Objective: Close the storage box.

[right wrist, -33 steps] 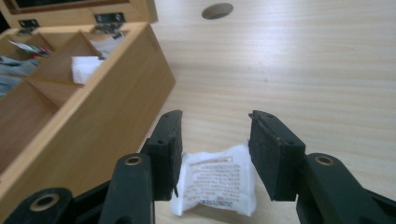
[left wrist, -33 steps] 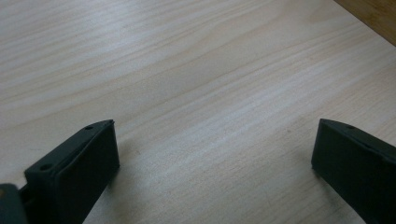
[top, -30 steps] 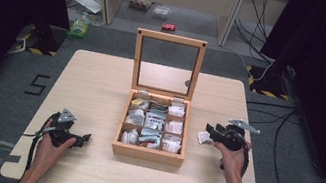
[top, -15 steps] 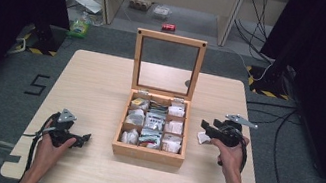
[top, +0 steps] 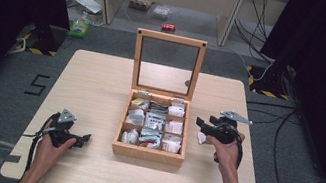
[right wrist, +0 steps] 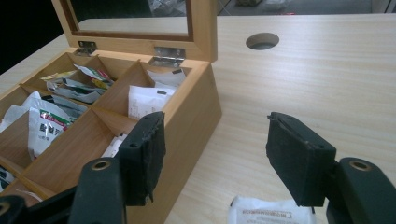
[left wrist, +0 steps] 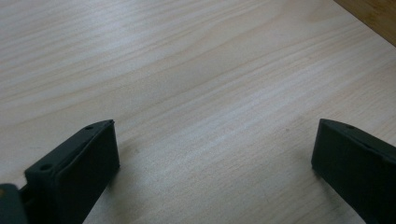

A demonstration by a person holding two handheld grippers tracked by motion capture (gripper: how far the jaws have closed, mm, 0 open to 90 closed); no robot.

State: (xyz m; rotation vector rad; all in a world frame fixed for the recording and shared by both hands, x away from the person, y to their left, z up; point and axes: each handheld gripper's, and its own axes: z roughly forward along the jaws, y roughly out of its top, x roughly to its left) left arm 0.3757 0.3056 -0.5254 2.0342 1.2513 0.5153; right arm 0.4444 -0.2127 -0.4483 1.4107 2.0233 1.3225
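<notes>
From my station the tabletop (top: pixel 102 81) spans the middle of the high view, and on it stands one wooden box (top: pixel 148 152) with its glass lid (top: pixel 166 64) propped upright at the back; its compartments look like a three-by-three grid, though I can't count every packet inside them. My right gripper (top: pixel 202 124) hovers just right of the box, fingers (right wrist: pixel 144 154) spread apart and holding nothing. The one loose white sachet (right wrist: pixel 271 212) lies flat on the tabletop just beside the box's right wall, at the bottom centre of the right gripper view, below and slightly behind the open fingers, its printed long edge running across the frame, roughly crosswise to the line I'm pointing along. So I judge the next move hinges on pulling back and dipping down onto it. My left gripper (top: pixel 84 138) sits at lower left of the high view, well apart from the sachet, fingers (left wrist: pixel 79 168) released over bare wood; the right hand is clearly nearer.
</notes>
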